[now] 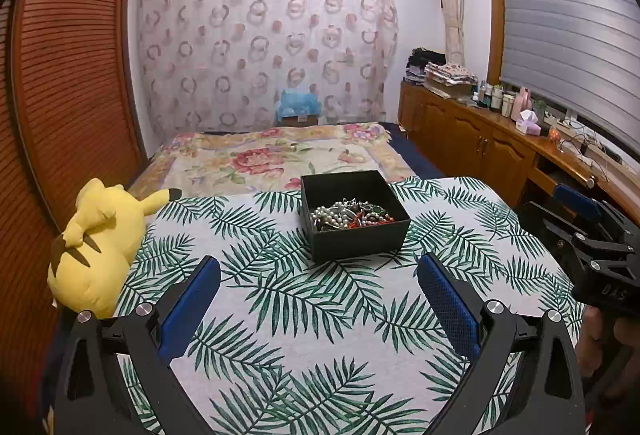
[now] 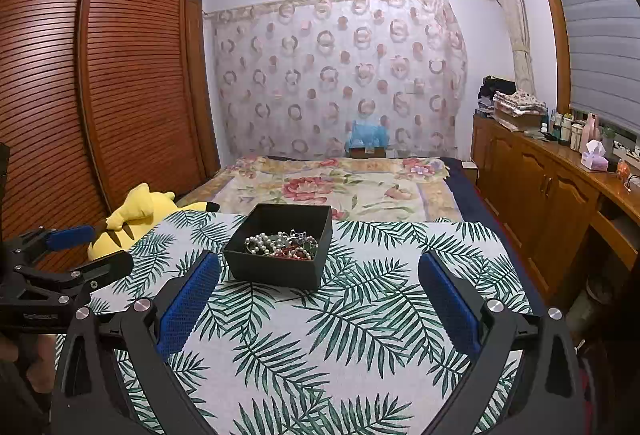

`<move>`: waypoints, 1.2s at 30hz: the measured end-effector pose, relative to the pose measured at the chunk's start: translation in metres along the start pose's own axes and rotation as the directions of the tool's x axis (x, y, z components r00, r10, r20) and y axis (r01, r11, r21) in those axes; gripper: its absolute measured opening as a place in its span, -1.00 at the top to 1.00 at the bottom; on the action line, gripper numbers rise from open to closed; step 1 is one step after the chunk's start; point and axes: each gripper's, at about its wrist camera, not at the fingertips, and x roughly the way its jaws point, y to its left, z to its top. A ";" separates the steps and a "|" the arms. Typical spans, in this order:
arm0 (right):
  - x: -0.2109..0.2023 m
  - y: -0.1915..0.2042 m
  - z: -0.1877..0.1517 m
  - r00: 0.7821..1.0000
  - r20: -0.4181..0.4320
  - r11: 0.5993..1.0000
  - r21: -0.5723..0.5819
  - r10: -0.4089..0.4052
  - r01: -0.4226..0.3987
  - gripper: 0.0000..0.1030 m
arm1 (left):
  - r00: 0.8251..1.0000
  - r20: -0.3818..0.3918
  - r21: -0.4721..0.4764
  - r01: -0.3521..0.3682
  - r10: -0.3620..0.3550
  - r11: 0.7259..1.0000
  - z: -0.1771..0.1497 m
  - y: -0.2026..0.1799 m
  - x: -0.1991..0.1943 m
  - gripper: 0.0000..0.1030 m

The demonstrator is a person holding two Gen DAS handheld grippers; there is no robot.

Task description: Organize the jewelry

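Inside black box [image 1: 356,231]: tangled jewelry [image 1: 352,214]

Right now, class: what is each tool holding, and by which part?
Nothing. The left tool and right tool are both open and empty; the jewelry lies in the black box.
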 end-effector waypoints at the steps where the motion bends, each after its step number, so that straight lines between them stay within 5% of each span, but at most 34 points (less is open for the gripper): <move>1: 0.000 0.000 -0.001 1.000 0.000 1.000 0.000 0.000 0.000 -0.95 | 1.000 0.000 0.001 0.001 -0.001 1.000 0.000 0.000 0.000 -0.85; 36: 0.001 -0.001 -0.007 1.000 -0.006 1.000 0.007 0.004 -0.004 -0.95 | 1.000 0.012 -0.009 0.017 -0.017 1.000 0.004 -0.008 -0.006 -0.85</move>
